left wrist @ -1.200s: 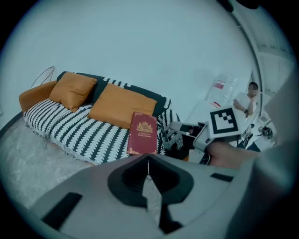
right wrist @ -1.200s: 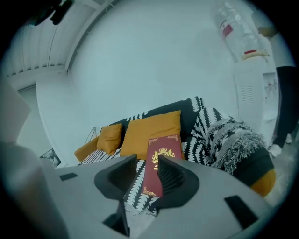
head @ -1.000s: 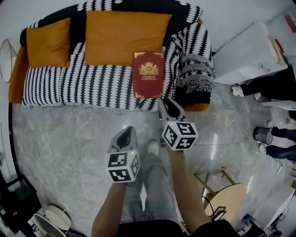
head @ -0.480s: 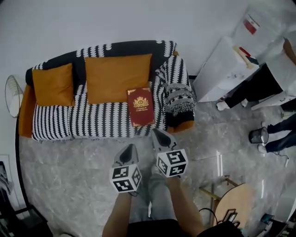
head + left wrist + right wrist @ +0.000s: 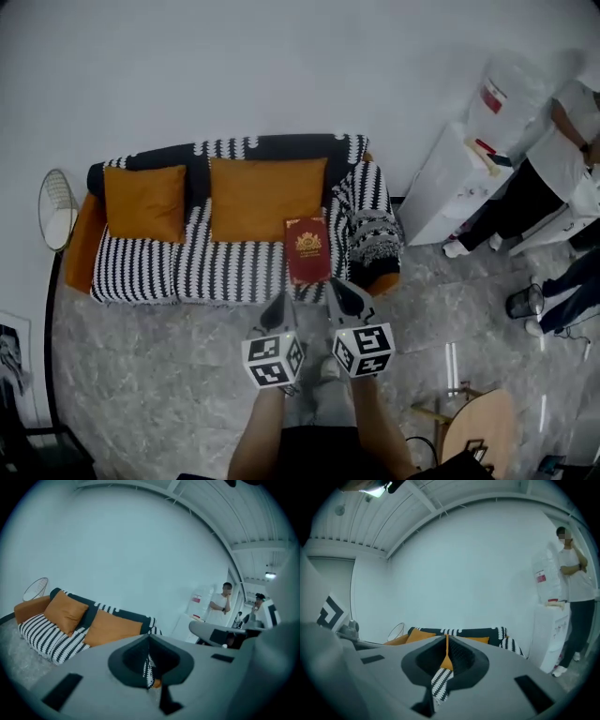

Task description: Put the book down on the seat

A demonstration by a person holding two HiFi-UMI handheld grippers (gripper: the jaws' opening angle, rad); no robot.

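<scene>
One book (image 5: 307,249), head view only.

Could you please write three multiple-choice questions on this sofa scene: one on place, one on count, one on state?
1. Where does the red hardcover book with a gold emblem lie? A on the floor; B on the black-and-white striped sofa seat; C between a gripper's jaws.
2. How many orange cushions sit on the sofa? A one; B two; C four.
3. How do the right gripper's jaws stand? A together, empty; B wide apart; C clamped on the book.
Answers: B, the book lies on the seat; B, two show in the head view; A, its own view shows them meeting, empty.
</scene>
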